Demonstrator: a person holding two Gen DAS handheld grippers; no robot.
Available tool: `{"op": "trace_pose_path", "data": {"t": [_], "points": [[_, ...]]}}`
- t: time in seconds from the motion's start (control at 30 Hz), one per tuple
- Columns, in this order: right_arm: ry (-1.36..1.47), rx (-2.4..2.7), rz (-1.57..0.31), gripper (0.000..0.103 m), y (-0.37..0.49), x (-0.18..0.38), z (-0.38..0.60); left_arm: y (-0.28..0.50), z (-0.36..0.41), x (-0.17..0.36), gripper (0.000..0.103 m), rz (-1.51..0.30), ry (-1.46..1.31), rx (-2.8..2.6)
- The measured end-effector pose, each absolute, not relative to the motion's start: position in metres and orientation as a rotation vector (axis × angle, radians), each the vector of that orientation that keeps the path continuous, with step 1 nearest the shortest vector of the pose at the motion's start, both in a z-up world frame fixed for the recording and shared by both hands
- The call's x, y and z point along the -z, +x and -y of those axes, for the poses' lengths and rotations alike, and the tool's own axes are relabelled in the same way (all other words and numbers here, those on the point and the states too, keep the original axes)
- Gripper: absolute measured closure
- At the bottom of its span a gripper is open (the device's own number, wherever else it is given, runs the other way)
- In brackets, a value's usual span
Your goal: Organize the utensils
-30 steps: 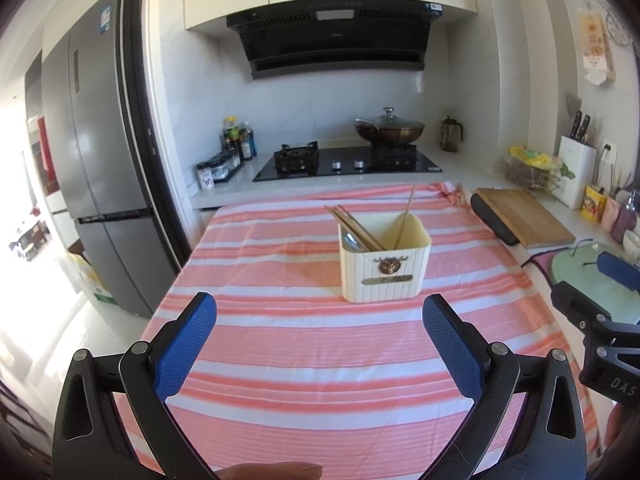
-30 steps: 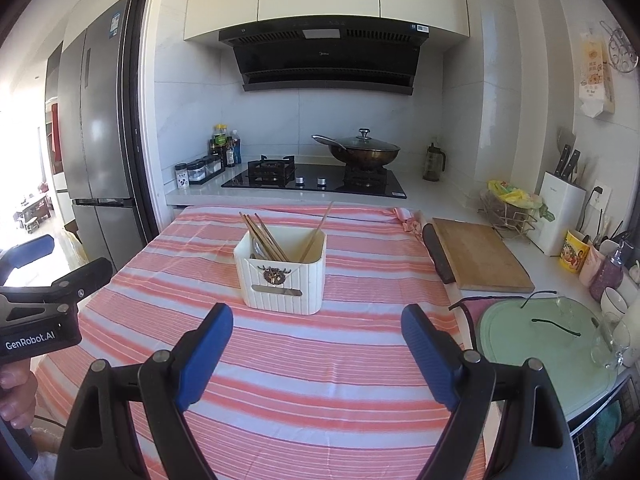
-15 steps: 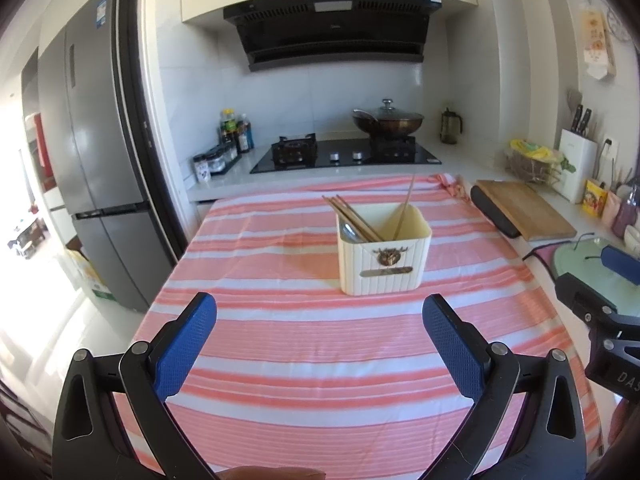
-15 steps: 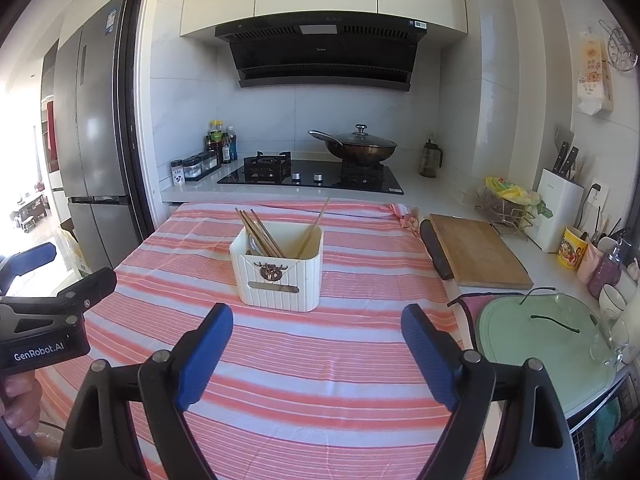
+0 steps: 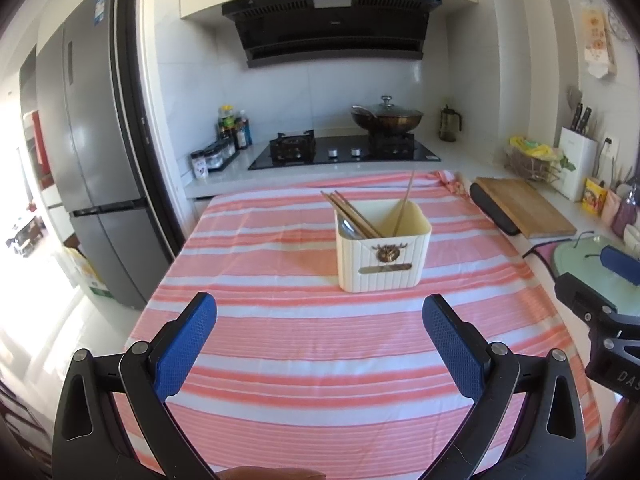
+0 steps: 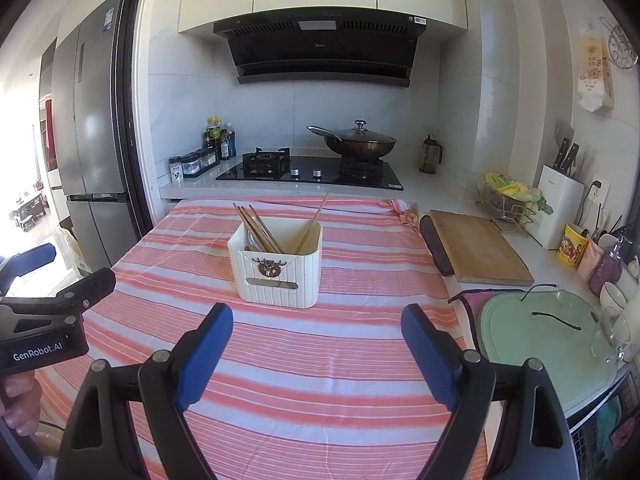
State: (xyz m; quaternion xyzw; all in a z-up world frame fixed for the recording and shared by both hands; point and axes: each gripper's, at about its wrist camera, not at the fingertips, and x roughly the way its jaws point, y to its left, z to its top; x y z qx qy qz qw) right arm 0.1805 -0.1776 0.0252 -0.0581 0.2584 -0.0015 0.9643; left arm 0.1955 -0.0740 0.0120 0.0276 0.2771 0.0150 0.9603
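Note:
A cream ribbed utensil holder (image 5: 383,258) (image 6: 277,270) stands upright in the middle of the pink striped tablecloth (image 5: 280,344) (image 6: 320,360). Several wooden chopsticks (image 5: 351,214) (image 6: 259,229) lean at its left end over a metal spoon (image 5: 349,227), and a lone chopstick (image 5: 405,204) (image 6: 313,224) leans at its right. My left gripper (image 5: 319,318) hovers open and empty in front of the holder. My right gripper (image 6: 317,330) is open and empty too, just short of the holder. Each gripper shows at the edge of the other's view.
Beyond the cloth lie a gas hob (image 6: 312,170) with a lidded wok (image 6: 358,142) and spice jars (image 6: 192,164). A wooden cutting board (image 6: 476,246), a green board (image 6: 544,332), a knife block (image 6: 560,204) and cups line the right counter. A grey fridge (image 5: 96,152) stands left.
The left wrist view has shifted slightly, with the holder now a little lower in it. Both grippers stay open and empty; nothing on the table moved.

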Motion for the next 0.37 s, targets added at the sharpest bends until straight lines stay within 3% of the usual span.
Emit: {"op": "trace_pose_path", "data": {"t": [0.37], "points": [[-0.109, 0.004, -0.532, 0.015, 0.1841, -0.0227, 0.1783, 0.1940, 0.0724, -0.0099, 0.000, -0.546, 0.018, 0.005]]}}
